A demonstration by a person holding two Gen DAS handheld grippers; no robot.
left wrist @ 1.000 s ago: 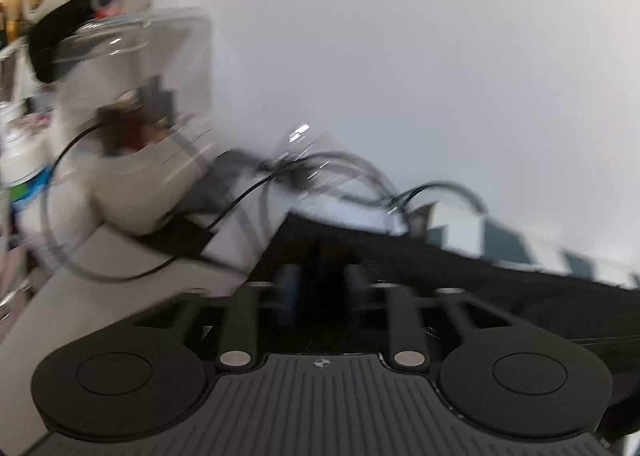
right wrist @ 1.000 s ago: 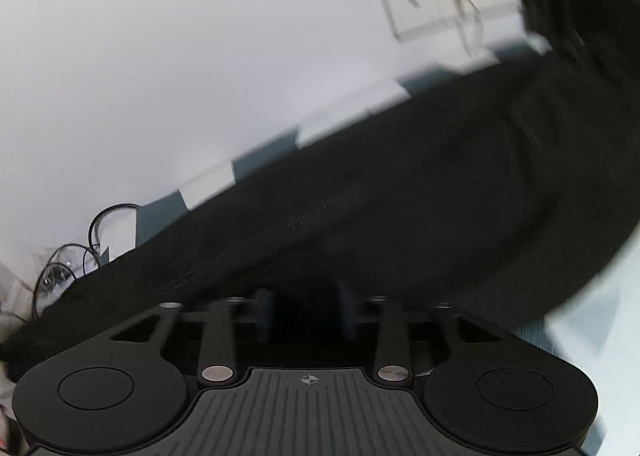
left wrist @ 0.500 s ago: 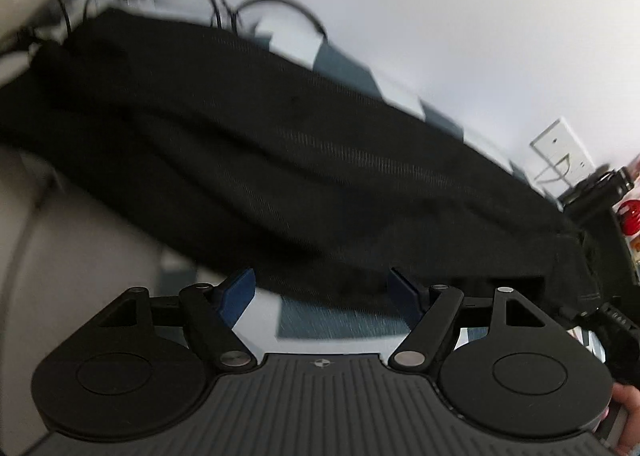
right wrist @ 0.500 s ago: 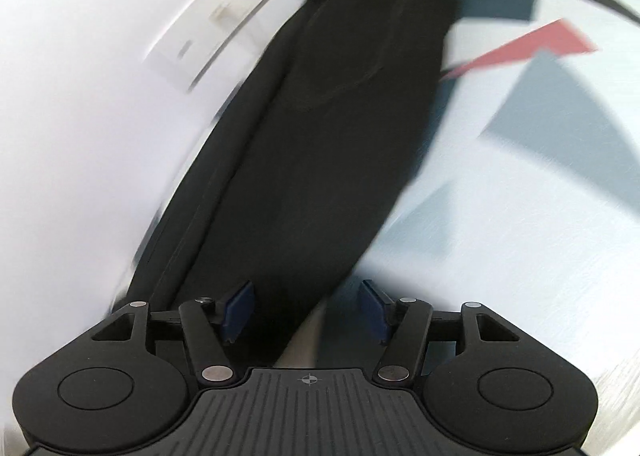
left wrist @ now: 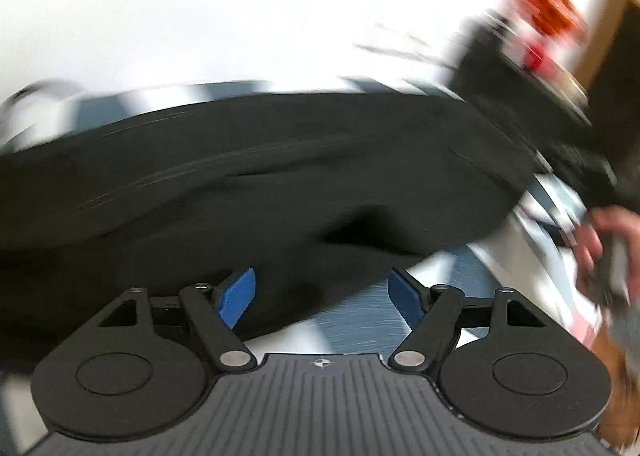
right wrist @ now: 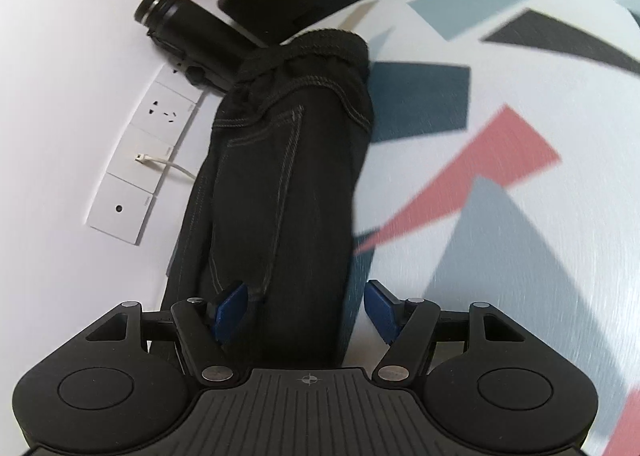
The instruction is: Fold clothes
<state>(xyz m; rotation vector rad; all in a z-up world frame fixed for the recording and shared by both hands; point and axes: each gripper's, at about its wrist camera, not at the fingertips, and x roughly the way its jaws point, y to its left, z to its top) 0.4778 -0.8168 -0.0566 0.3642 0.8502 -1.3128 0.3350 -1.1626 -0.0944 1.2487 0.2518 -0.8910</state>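
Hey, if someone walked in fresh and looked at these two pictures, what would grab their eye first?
The black trousers, folded lengthwise, lie along the wall on a tablecloth with bold pink, grey and blue shapes. Both grippers hang over them with blue pads apart, the right gripper opening with cloth between its pads but unpinched, the left gripper open. Behind the waistband, a black cylinder lies against the white wall.
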